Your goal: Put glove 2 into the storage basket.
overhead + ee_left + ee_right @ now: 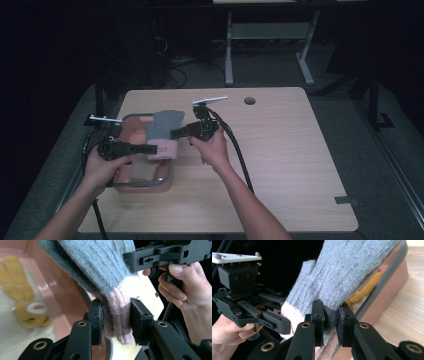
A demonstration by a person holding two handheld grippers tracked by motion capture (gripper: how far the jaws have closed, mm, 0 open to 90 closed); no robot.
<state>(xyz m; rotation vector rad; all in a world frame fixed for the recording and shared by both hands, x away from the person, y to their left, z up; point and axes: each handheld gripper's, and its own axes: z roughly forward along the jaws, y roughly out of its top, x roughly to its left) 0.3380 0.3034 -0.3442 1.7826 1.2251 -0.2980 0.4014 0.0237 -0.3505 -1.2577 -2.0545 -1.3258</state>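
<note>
Both grippers, left [115, 320] and right [330, 316], clamped one glove [164, 131] lifted over the bin [142, 187] near the table's [280, 165] left edge; placement remained.

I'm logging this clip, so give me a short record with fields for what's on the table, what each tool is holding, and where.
Item held: grey knitted glove with a pink cuff
Left tool: shut on the pink cuff
Right tool: shut on the grey part of the glove near the cuff
Glove position: lifted over the pink bin, stretched between both tools
Bin contents: a yellow-and-white soft item, blurred
Surface: wooden table
</note>
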